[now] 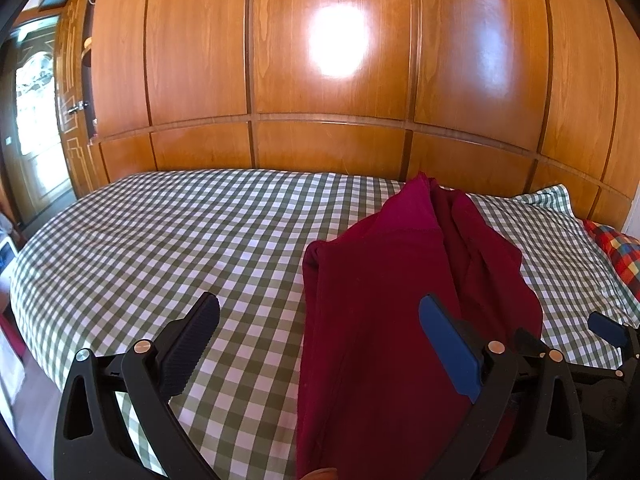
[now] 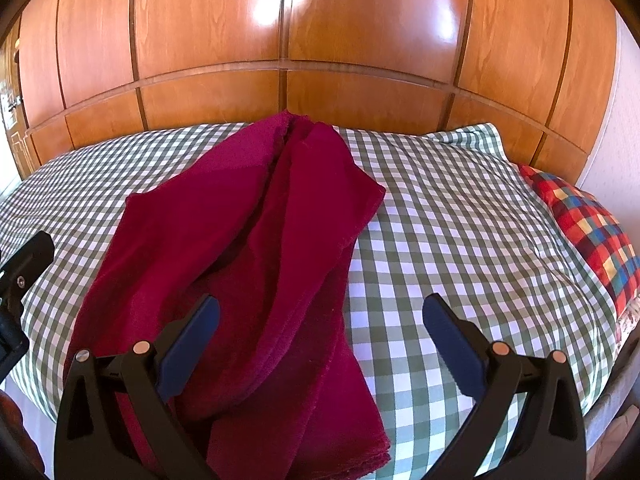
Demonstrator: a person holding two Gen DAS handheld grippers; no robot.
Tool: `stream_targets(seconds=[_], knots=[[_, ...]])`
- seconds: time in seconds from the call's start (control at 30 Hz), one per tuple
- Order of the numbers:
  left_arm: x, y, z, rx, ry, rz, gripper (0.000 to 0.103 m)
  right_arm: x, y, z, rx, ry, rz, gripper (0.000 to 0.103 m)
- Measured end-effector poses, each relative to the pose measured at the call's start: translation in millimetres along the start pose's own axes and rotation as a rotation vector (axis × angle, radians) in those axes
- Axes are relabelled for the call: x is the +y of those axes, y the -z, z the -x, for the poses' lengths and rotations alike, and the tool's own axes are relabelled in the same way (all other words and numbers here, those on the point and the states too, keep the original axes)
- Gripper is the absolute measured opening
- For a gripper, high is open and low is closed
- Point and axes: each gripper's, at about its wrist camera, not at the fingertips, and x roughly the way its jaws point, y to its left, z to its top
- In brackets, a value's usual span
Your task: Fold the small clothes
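Observation:
A dark red garment (image 1: pixel 380 312) (image 2: pixel 260 260) lies crumpled in long folds on the green-and-white checked bed cover (image 1: pixel 160 248) (image 2: pixel 460 248). My left gripper (image 1: pixel 320 336) hovers open above its left edge, with the right-hand finger over the cloth and the left-hand one over the bare cover. My right gripper (image 2: pixel 320 340) is open too, over the garment's near right part; its left finger is above the cloth, its right finger above the cover. Nothing is held between either pair of fingers. The right gripper (image 1: pixel 608 332) shows at the right edge of the left wrist view.
A tall wooden panelled wardrobe (image 1: pixel 328 80) (image 2: pixel 320 40) rises right behind the bed. A multicoloured checked pillow (image 2: pixel 592 232) (image 1: pixel 616 252) lies at the bed's right end. A doorway (image 1: pixel 36 120) is at the far left. The bed's near edge drops off at lower left.

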Motion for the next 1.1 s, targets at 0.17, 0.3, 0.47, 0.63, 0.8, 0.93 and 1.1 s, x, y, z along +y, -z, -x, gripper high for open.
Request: stream_targets(seconds=[0.17,0.3,0.47,0.63,0.8,0.93,1.1], knots=[[-1.6,2.6,-2.7,0.013,0.011,-0.007,0.099,-6.9,1.5,-4.2,0.015,-0.008,-0.005,0.101],[-2.0,4.1,-8.0,0.036,0.034,-0.004,0.099,-17.2,2.4,-8.7,0.032,-0.003,-0.029,0.101],[-1.7,8.5,-17.2,0.08,0.095,-0.002,0.099,-32.5,5.7,-13.3,0.058,-0.016,-0.059,0.101],[13.1,9.8,-29.5,0.145,0.322,0.014,0.099,-52.0,11.9,-15.9,0.095,-0.122,-0.074,0.089],[12.0,19.8,-25.9,0.223,0.467,-0.061,0.099,-69.8,16.3,-29.4,0.188,-0.24,-0.168,0.052],[-3.7,38.7,-13.6,0.26,0.567,-0.167,0.098,-68.6,14.8,-33.0,0.221,-0.366,-0.222,0.052],[-21.7,64.5,-15.7,0.371,0.625,-0.276,0.062,-61.2,8.7,-38.3,0.252,-0.515,-0.311,0.052]])
